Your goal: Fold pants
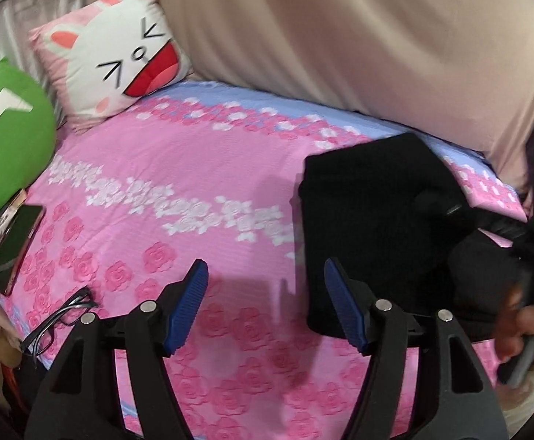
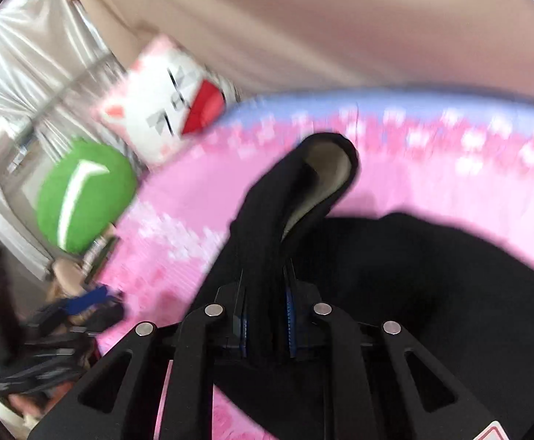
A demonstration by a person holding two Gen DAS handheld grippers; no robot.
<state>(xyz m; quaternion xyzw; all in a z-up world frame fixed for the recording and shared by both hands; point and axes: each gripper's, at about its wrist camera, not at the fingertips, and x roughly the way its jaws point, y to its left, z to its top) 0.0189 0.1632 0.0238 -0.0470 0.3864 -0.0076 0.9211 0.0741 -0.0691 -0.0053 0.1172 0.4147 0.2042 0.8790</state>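
1. At nine o'clock in the left wrist view, a green cushion (image 1: 6, 139) sits at the bed's left edge, with a dark phone (image 1: 15, 244) just below it and a pair of glasses (image 1: 59, 315) at about eight o'clock near the same edge.
2. A pink cat-face pillow (image 1: 116, 55) leans at eleven o'clock against a beige headboard (image 1: 340, 36) that runs across twelve to two o'clock.
3. The pink flowered bedspread (image 1: 178, 190) lies bare through the centre, the widest open stretch, between the pillow and the pants.
4. The left gripper (image 1: 265, 275) hangs at six o'clock with its blue pads spread and nothing between them; its right pad stands just beside the pants' left edge.
5. The black pants (image 1: 377, 212) lie folded at three o'clock, close to the bed's right edge.
6. In the right wrist view, blurred, the right gripper (image 2: 267, 315) is clenched on a bunched fold of the pants, which rises towards twelve o'clock, its pale inner lining showing.
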